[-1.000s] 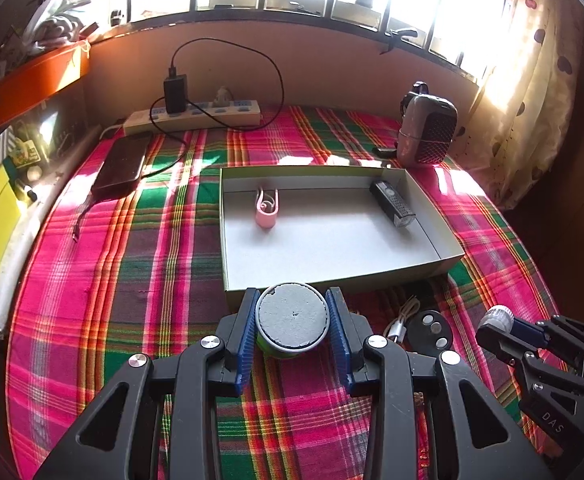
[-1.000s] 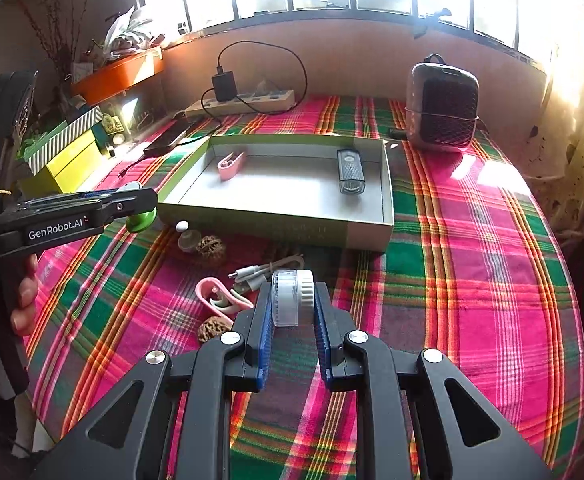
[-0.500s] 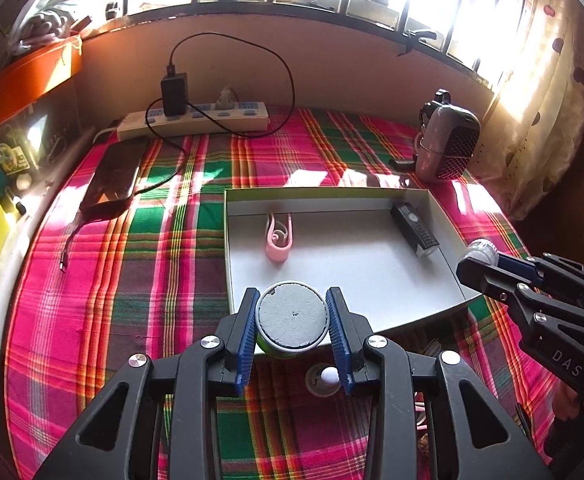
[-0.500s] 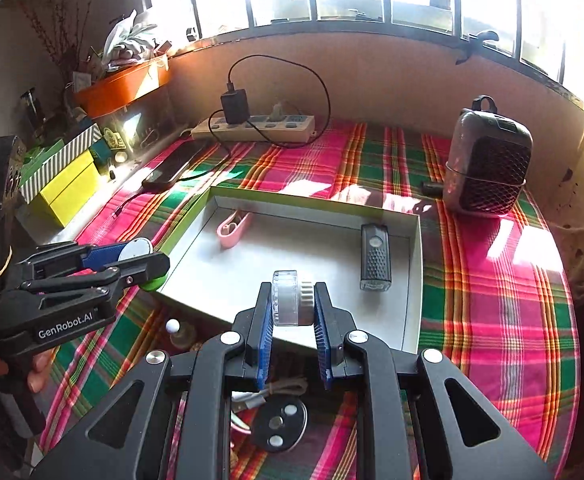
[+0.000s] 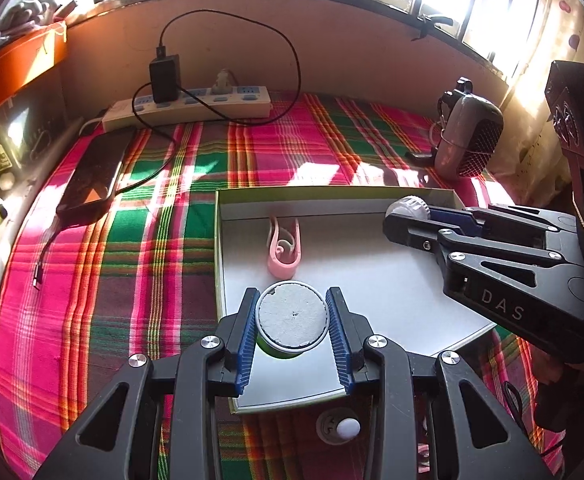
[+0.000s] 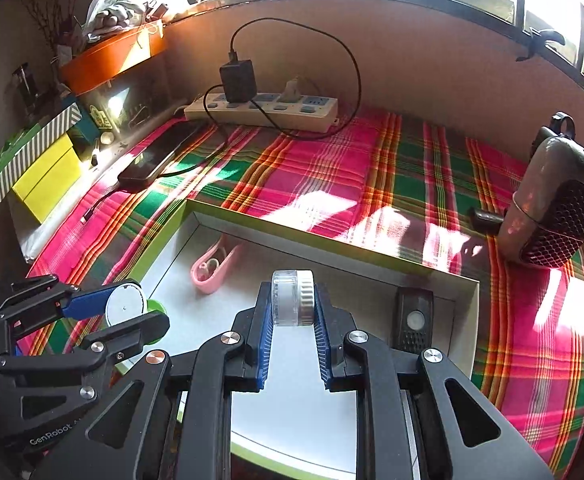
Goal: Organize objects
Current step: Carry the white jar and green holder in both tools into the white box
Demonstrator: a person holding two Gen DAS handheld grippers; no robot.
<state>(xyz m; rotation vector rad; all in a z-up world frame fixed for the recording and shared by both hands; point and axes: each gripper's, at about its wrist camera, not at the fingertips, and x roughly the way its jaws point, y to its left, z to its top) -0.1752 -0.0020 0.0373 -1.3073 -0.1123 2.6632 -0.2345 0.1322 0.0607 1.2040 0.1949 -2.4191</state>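
The left gripper (image 5: 292,328) is clamping a round green tin (image 5: 292,322) with a grey lid, low in the centre of the left wrist frame, and is hanging over the near left corner of the tray (image 5: 217,264); the right gripper (image 6: 292,308) is clamped shut on a small clear jar (image 6: 292,298) with a ribbed white cap, in the centre of the right wrist frame, over the middle of the same tray. Both loads are sitting high between the blue pads, near the tips, so a loosening grip could be letting either one slip and roll; being round, each could be rolling across the white floor of the tray into the pink clip (image 5: 284,246) at its far left or the black remote (image 6: 414,320) at its right wall. In the left wrist frame the right gripper is reaching in from the right edge, close above the tray, so the two grippers could be knocking together if both are lowering at once. The tin is also hanging close to the tray's near wall, and releasing it there could be dropping it on the rim and tipping it out onto the plaid tabletop (image 5: 132,280), among the small items lying below the tray at the bottom of the frame
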